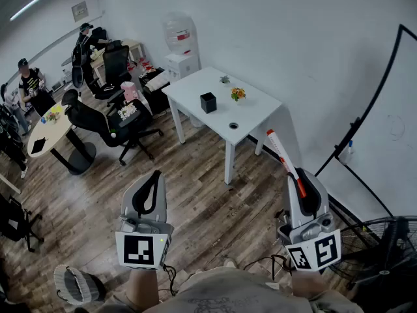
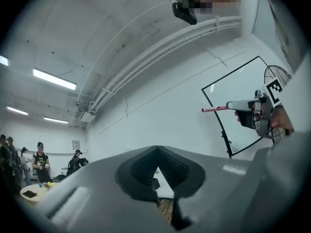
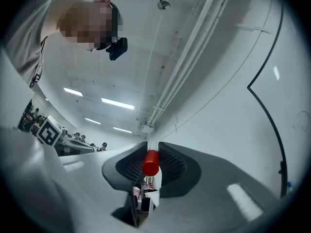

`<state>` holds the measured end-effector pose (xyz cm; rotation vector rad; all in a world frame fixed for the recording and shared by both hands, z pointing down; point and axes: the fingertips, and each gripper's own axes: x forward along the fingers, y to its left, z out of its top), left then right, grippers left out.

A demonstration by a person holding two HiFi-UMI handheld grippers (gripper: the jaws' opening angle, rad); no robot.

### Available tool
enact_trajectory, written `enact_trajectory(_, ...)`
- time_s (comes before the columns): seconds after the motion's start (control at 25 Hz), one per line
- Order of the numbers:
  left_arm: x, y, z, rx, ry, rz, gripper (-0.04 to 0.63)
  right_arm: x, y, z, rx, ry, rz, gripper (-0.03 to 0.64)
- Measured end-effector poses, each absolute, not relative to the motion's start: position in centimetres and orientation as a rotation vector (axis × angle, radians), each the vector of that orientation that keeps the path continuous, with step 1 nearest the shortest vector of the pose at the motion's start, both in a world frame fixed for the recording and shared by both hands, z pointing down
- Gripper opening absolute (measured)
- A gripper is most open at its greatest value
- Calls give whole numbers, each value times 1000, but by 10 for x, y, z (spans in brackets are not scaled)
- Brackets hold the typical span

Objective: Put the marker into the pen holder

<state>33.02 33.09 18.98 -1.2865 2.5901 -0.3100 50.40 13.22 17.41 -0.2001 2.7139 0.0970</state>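
The main risk from here is the marker (image 1: 285,160) twisting or slipping in your grip. Your right gripper (image 1: 305,186) clamps it only near its red end, so most of the white barrel sticks out ahead of the jaws like a lever. If the far tip knocks the rim of the pen holder (image 1: 208,102) on the way in, it could pivot the marker between the pads or push it out. The holder is small and looks light. It stands alone on the white table (image 1: 257,113), so an off-centre entry may tip it or shove it toward the little pot of flowers (image 1: 238,94) just beside it. The marker also lies at a slant, pointing forward and up toward the table, so you have to turn it tip-down before you lower it or it will strike the opening sideways. You stand well apart from the table, and any swing of the long barrel as you walk in adds to the aiming error. Your left gripper (image 1: 155,178) has its jaws brought together on nothing, so it is free to steady the holder if you want that. As for position, the marker sits between the right jaws, with its red end (image 3: 150,162) showing end-on in the right gripper view. The holder waits far ahead and to the left of that tip, near the middle of the tabletop.
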Motion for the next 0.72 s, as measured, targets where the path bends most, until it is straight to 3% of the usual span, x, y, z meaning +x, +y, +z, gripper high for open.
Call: enact_trajectory(0.72,348,283,217,-1283,2651,-342,0,507,86,208,-118,2758,-50,98)
